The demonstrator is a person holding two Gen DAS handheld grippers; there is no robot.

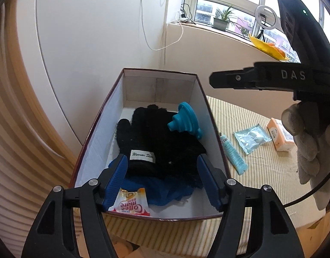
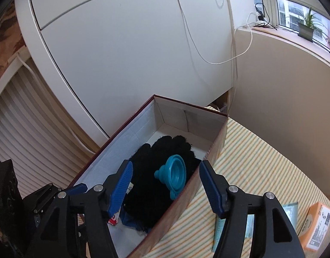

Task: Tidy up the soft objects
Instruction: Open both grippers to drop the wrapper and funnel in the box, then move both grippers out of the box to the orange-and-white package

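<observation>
An open cardboard box [image 1: 104, 118] [image 2: 210, 178] stands on the striped table. Inside lie black knit gloves [image 1: 156, 142] [image 2: 152, 189], a teal silicone funnel [image 1: 184, 120] [image 2: 172, 175] on top of them, a blue cloth [image 1: 162, 189] under them, and a Coffee mate sachet [image 1: 132, 204] at the near end. My left gripper [image 1: 162, 180] is open and empty above the box's near end. My right gripper [image 2: 166, 185] is open and empty over the box's right wall, above the funnel. The right gripper's body also shows in the left wrist view at upper right.
On the table right of the box lie a light blue tube [image 1: 232, 153], a clear packet [image 1: 251, 138] [image 2: 290, 210] and an orange carton [image 1: 281, 137] [image 2: 317, 225]. A white cabinet [image 2: 126, 49] stands behind the box. The windowsill holds a potted plant [image 1: 223, 19] and a yellow dish [image 1: 268, 45].
</observation>
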